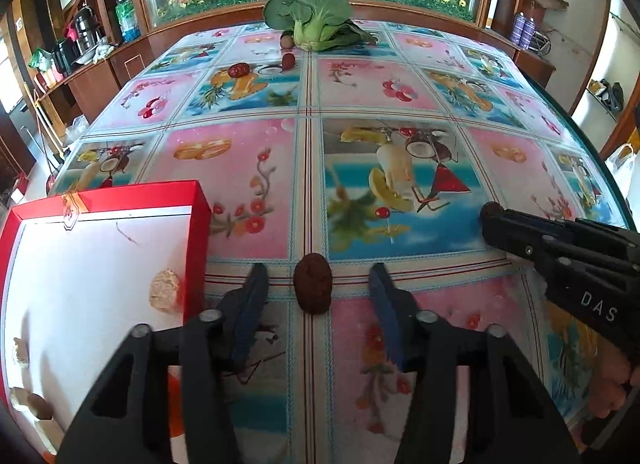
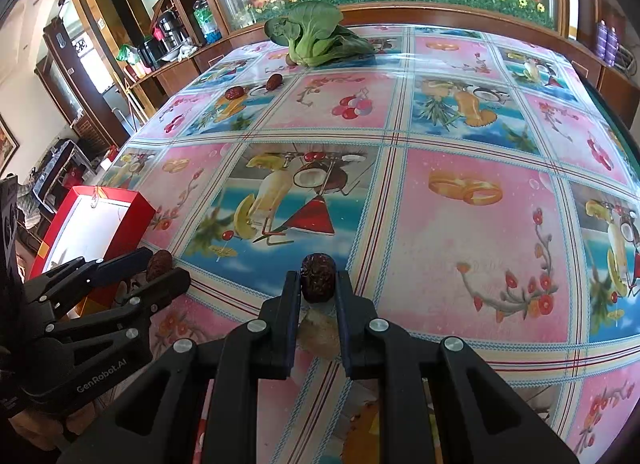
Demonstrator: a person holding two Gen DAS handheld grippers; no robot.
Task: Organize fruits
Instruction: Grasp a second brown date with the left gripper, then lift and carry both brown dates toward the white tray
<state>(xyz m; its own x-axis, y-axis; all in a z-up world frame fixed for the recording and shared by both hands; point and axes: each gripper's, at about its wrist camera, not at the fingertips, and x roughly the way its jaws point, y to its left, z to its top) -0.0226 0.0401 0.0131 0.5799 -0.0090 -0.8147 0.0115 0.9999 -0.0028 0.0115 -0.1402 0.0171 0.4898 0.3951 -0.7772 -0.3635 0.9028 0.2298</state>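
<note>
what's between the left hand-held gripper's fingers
One dark red date on the tablecloth, fingers not touching it, clearest in the left wrist view.

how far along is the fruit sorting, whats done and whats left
Done: a few pale pieces already lie in the red box. In hand: the right gripper is shut on a red date; the left gripper straddles another date, not yet gripped. Left: two dates near the bok choy.

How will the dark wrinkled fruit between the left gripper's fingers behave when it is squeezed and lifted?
The fruit looks small and dried, so probably light. Its wrinkled skin should grip well. Being oval on glossy tablecloth, it may roll if nudged.
</note>
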